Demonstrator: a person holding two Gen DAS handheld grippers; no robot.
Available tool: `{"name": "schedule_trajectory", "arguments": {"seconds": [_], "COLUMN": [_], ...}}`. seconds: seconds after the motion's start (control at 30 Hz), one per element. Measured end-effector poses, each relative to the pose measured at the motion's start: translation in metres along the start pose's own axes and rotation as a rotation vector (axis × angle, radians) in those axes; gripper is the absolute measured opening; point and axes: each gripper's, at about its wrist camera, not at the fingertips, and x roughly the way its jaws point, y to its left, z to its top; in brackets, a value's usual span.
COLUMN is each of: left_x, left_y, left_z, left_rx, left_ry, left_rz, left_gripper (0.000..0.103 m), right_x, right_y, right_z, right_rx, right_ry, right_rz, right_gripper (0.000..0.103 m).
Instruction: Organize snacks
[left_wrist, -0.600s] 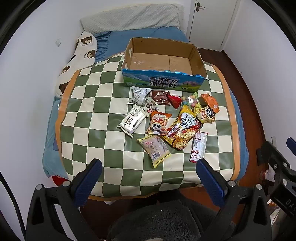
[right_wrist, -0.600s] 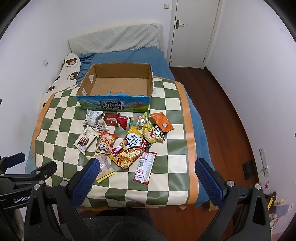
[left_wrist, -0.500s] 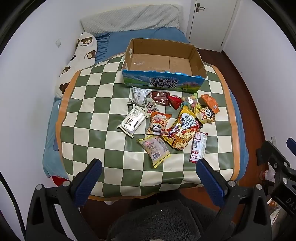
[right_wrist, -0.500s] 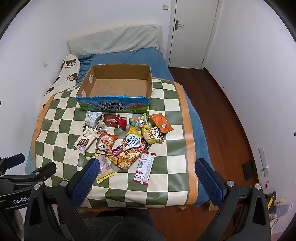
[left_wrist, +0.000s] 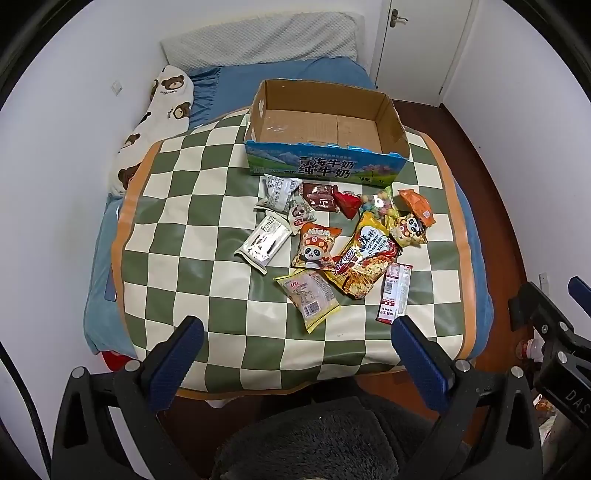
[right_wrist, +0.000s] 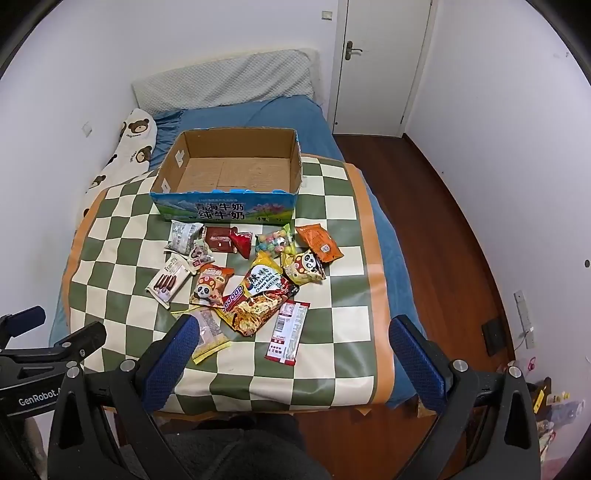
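At frame centre, snack packets (left_wrist: 343, 243) lie below the cardboard box (left_wrist: 325, 168); left gripper (left_wrist: 295, 350) and right gripper (right_wrist: 291, 349) hover wide-jawed, holding nothing.

**Snacks spread out, box open**

A cardboard box (right_wrist: 225, 173) sits upright with nothing inside on the checkered cloth. Just in front of it, snack packets (right_wrist: 255, 284) lie flat in a loose, overlapping cluster; one long red-and-white packet (right_wrist: 287, 331) lies nearest.
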Motion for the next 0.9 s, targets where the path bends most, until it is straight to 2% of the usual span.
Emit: {"name": "schedule_trajectory", "arguments": {"seconds": [0.9], "left_x": [-0.0091], "left_y": [-0.0014], "left_z": [-0.0028], "left_rx": [0.0], "left_ry": [-0.017], "left_rz": [-0.011], "left_gripper": [0.103], "right_x": [-0.0084], "right_y": [0.0022], "right_z": [-0.0016], "right_rx": [0.019], "right_ry": [0.004], "right_rz": [-0.01], "right_gripper": [0.103]}}
